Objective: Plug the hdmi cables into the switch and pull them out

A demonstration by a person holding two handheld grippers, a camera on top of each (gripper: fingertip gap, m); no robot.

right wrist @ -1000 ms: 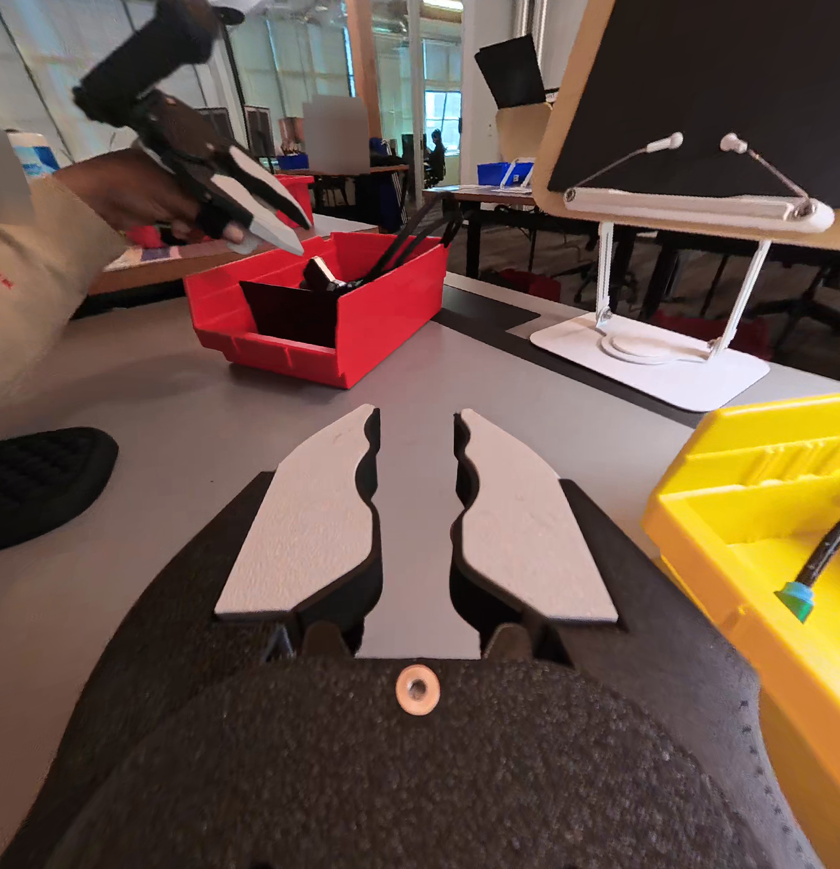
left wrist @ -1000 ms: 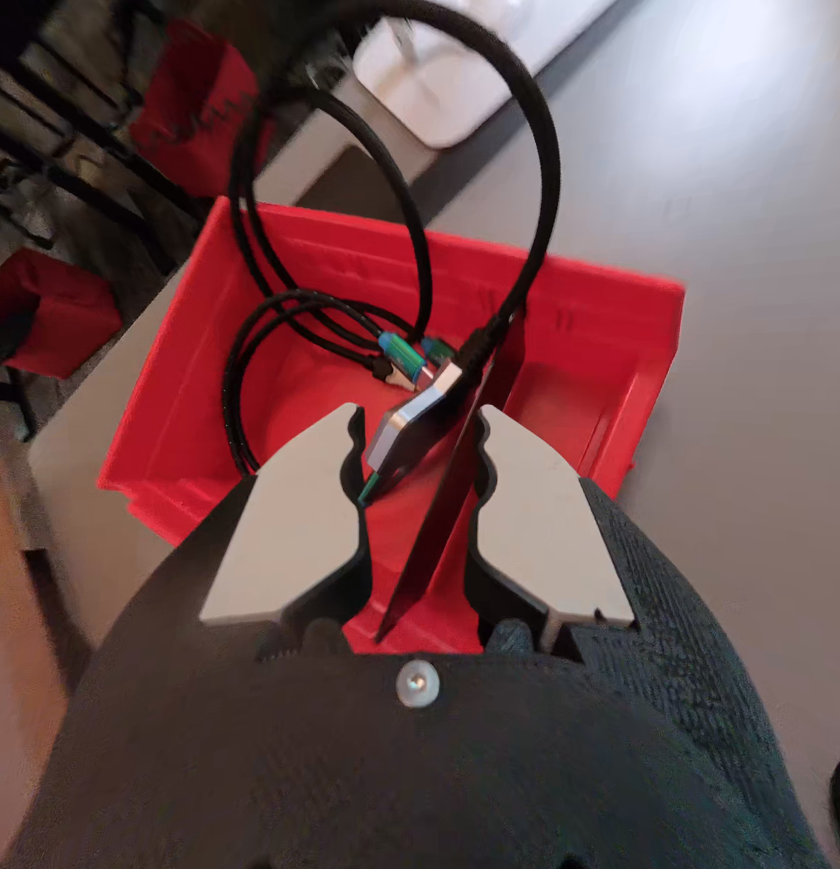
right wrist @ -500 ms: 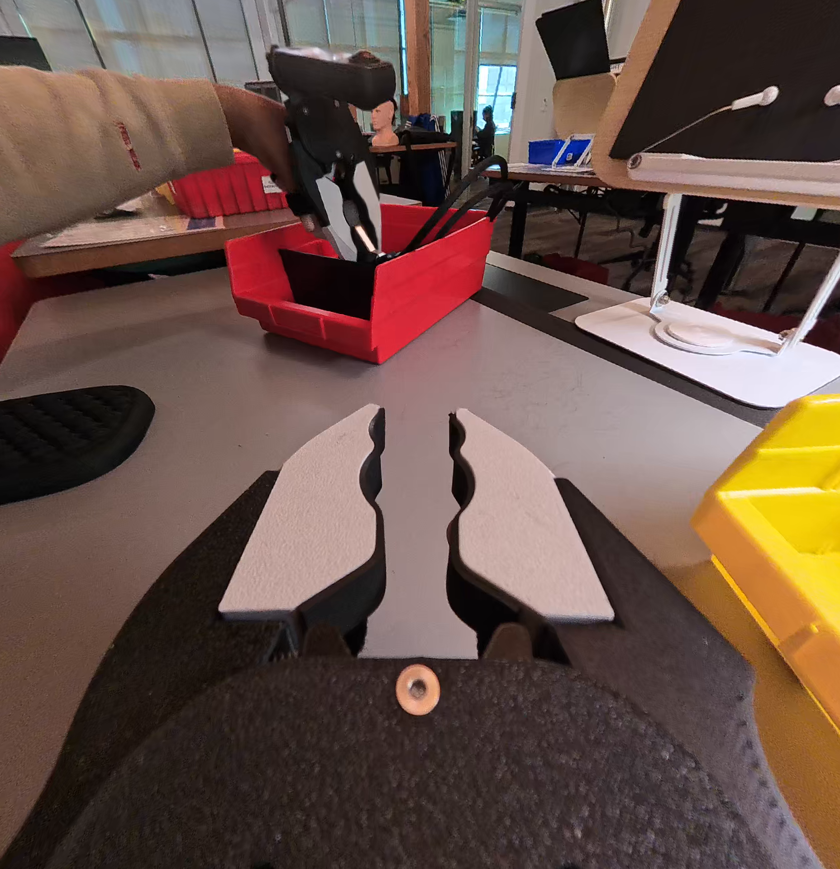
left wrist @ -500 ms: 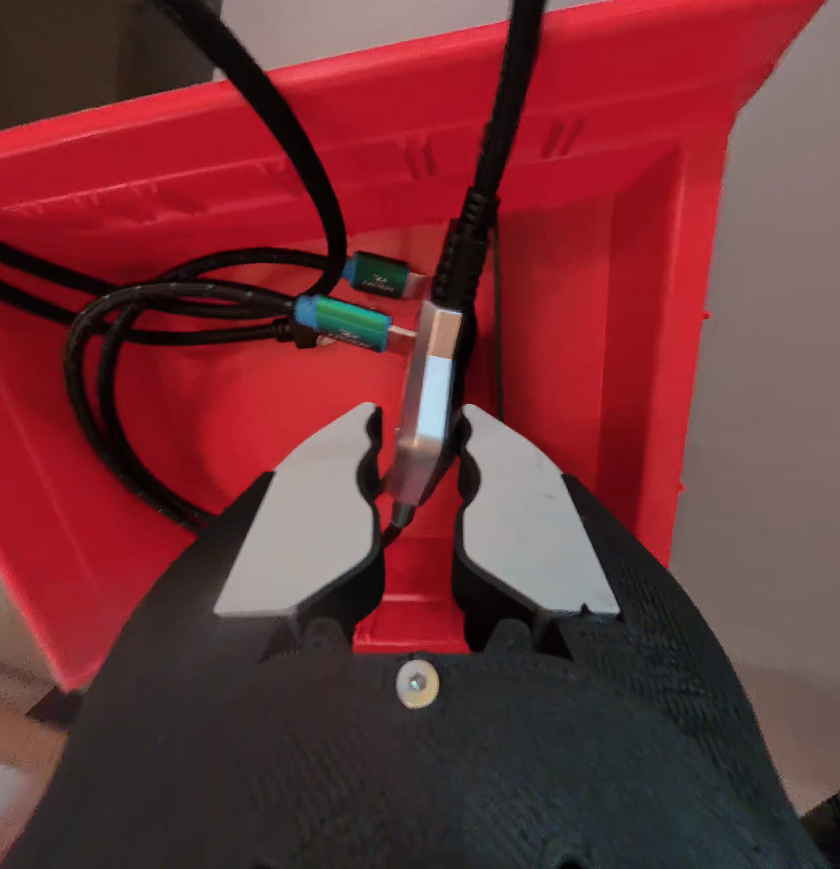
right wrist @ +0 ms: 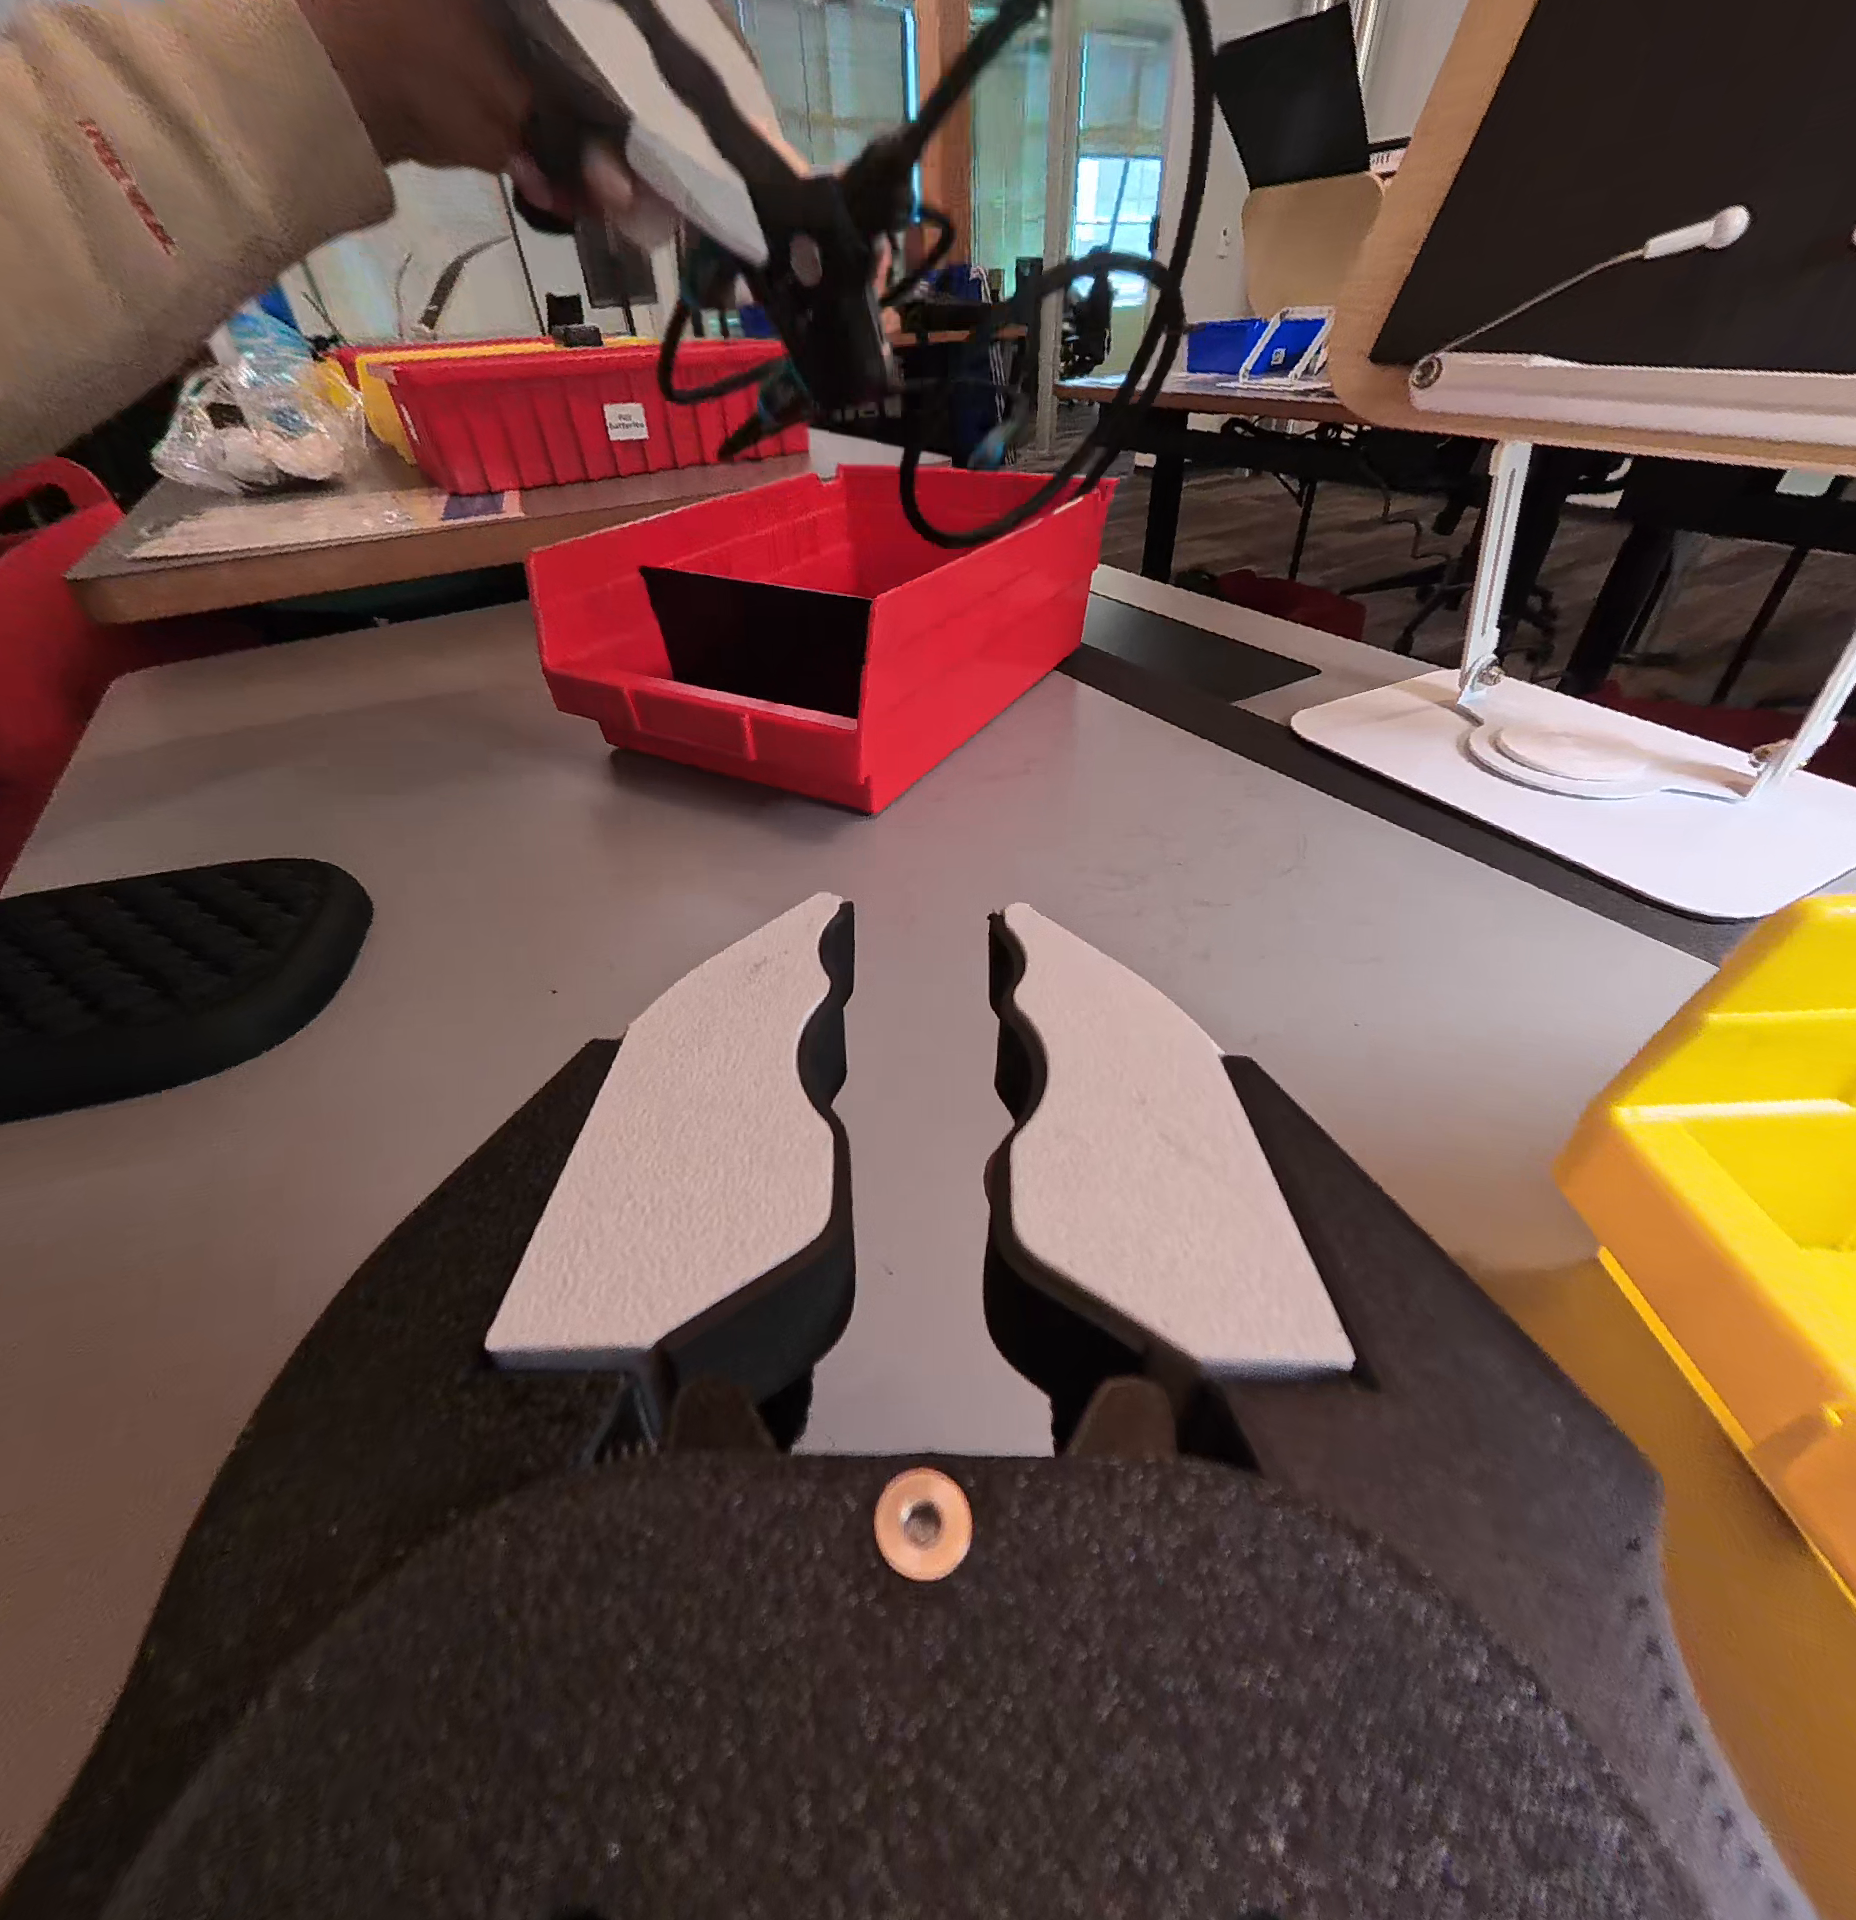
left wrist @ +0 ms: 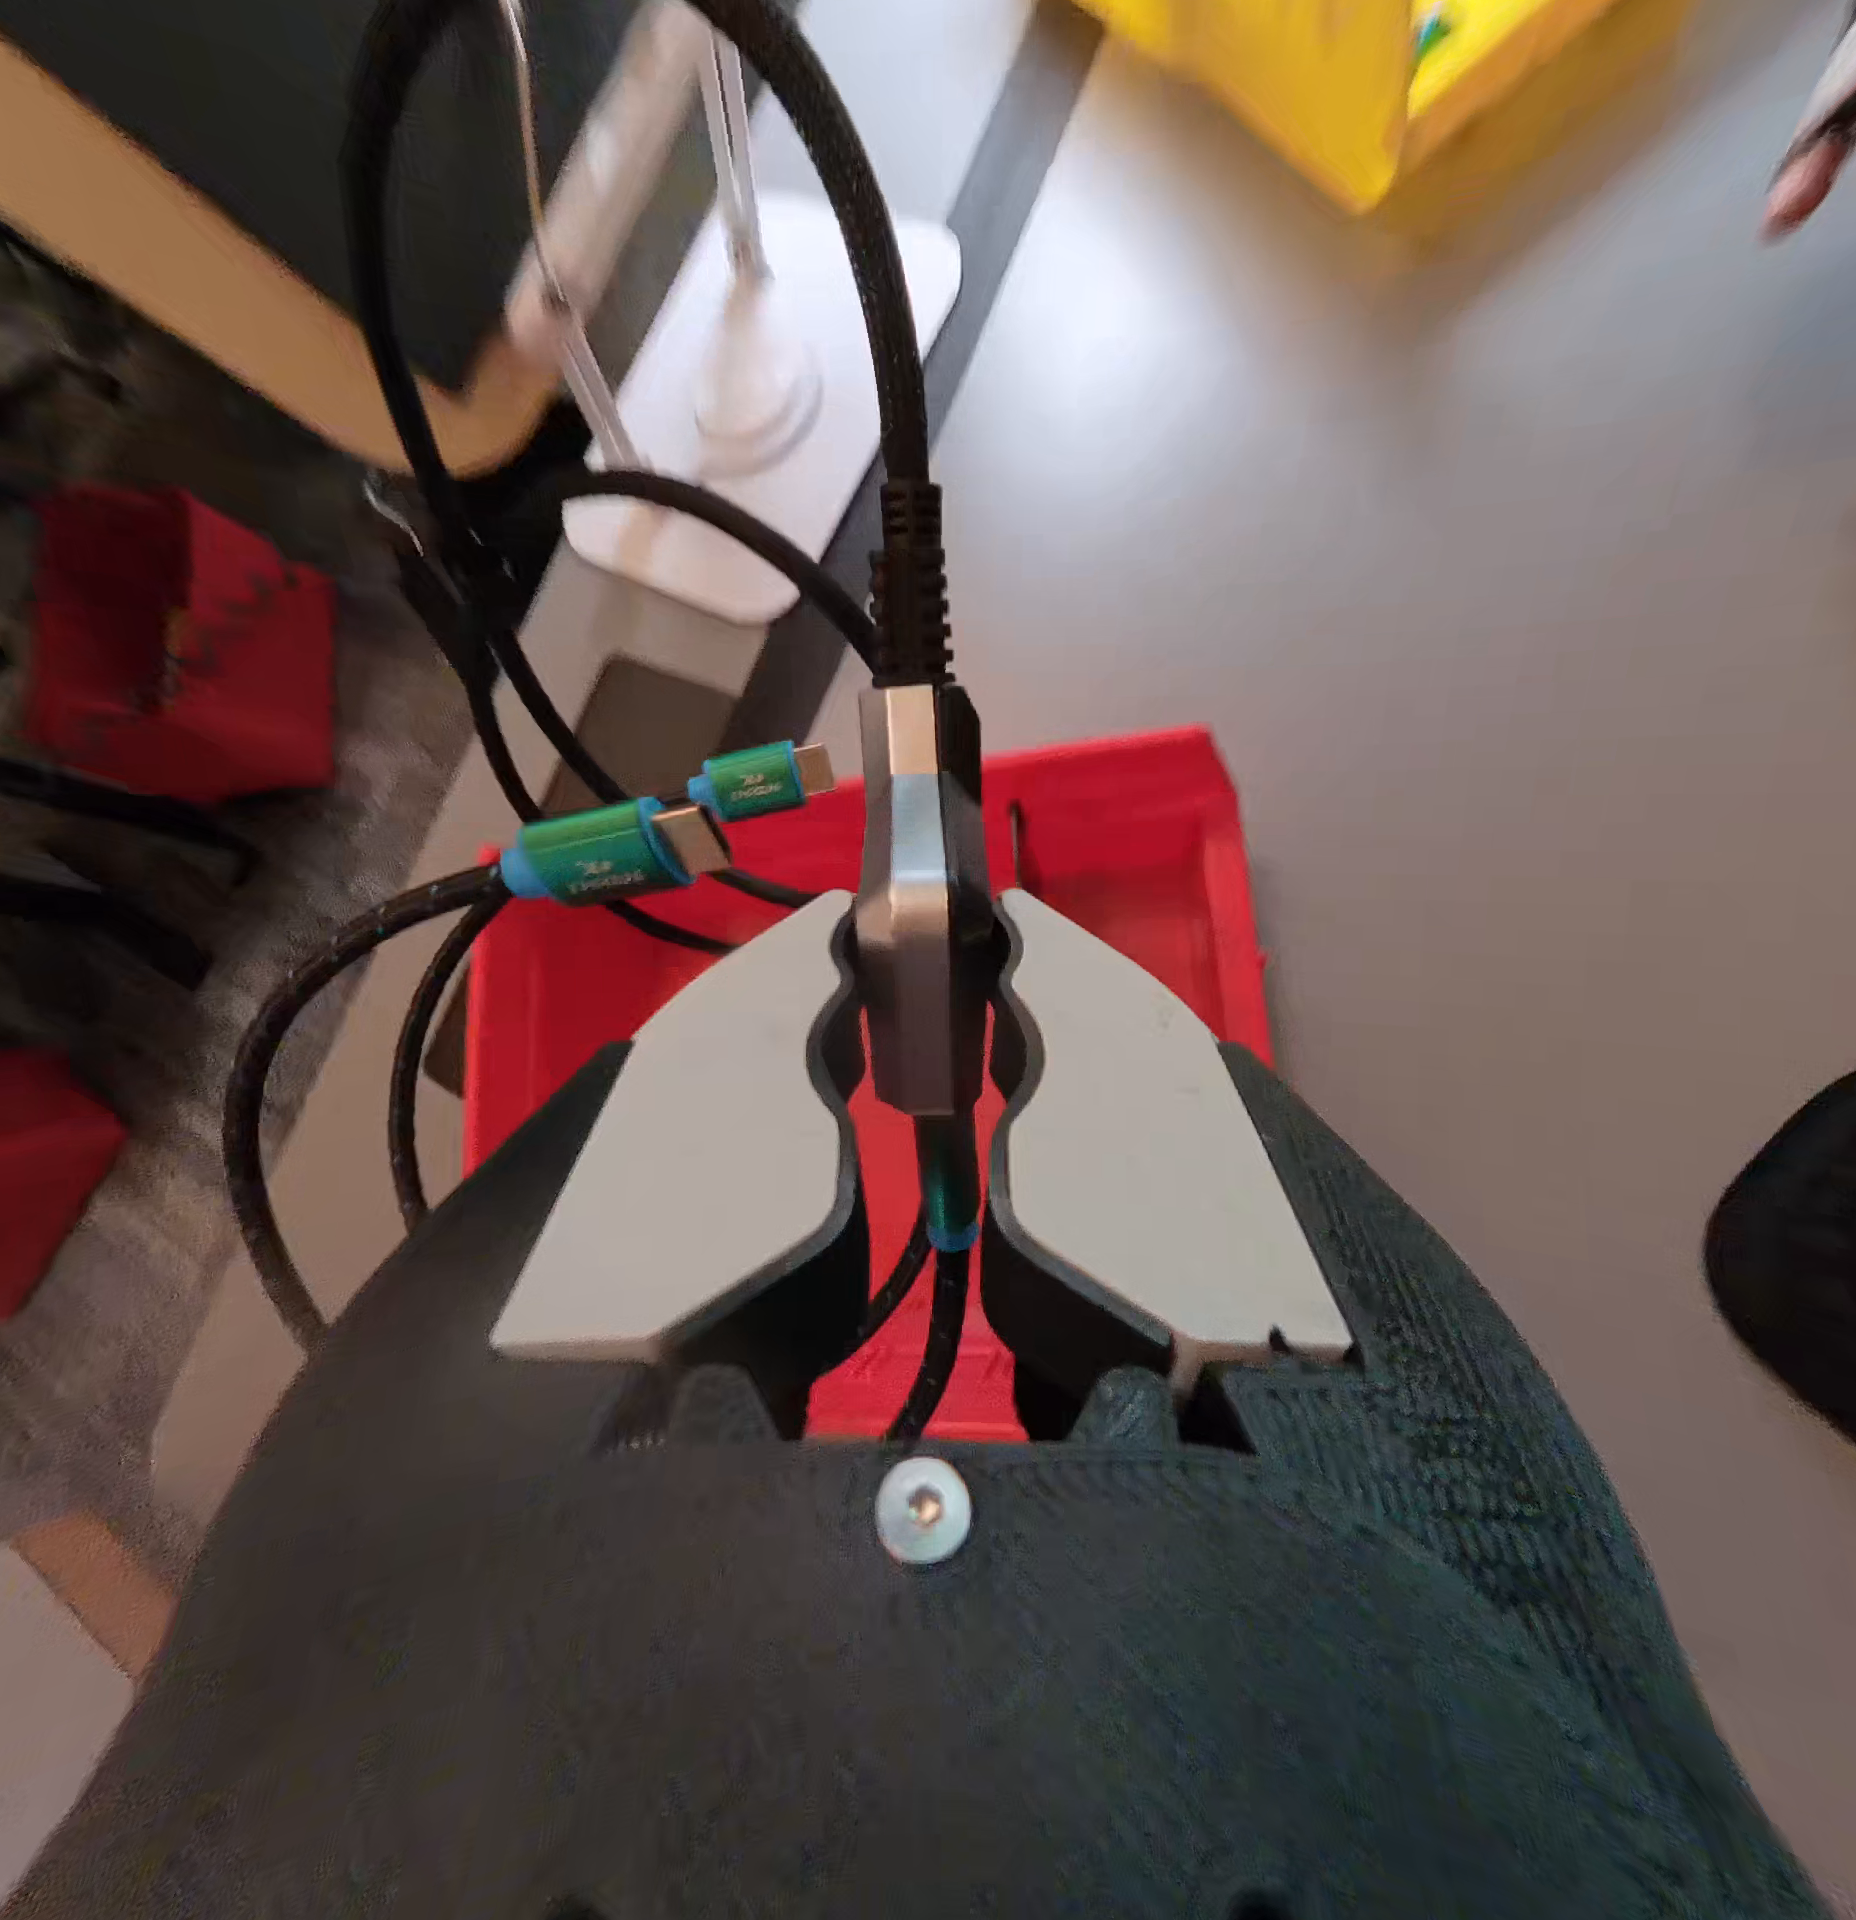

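My left gripper (left wrist: pixel 919 920) is shut on the grey HDMI switch (left wrist: pixel 908 914) and holds it in the air above the red bin (left wrist: pixel 1132 821). A thick black braided cable (left wrist: pixel 898 374) runs out of the switch's far end. Two loose HDMI plugs with green shells (left wrist: pixel 602 852) hang to its left on black cables. Another green plug (left wrist: pixel 950 1195) sits in the switch's near end between my fingers. My right gripper (right wrist: pixel 922 914) is open and empty, low over the grey table. It sees the left gripper (right wrist: pixel 737 197) high up, with the cables (right wrist: pixel 1049 416) dangling over the red bin (right wrist: pixel 830 623).
A yellow bin (right wrist: pixel 1755 1174) stands at the right of my right gripper. A black textured pad (right wrist: pixel 145 966) lies on the table at the left. A white stand base (right wrist: pixel 1589 790) with a board on it is at the back right. A red crate (right wrist: pixel 581 405) sits on another table behind.
My left gripper closed on the switch inside the red bin and lifted it out with the cables trailing. The right gripper stayed open over the table, shifting slightly.
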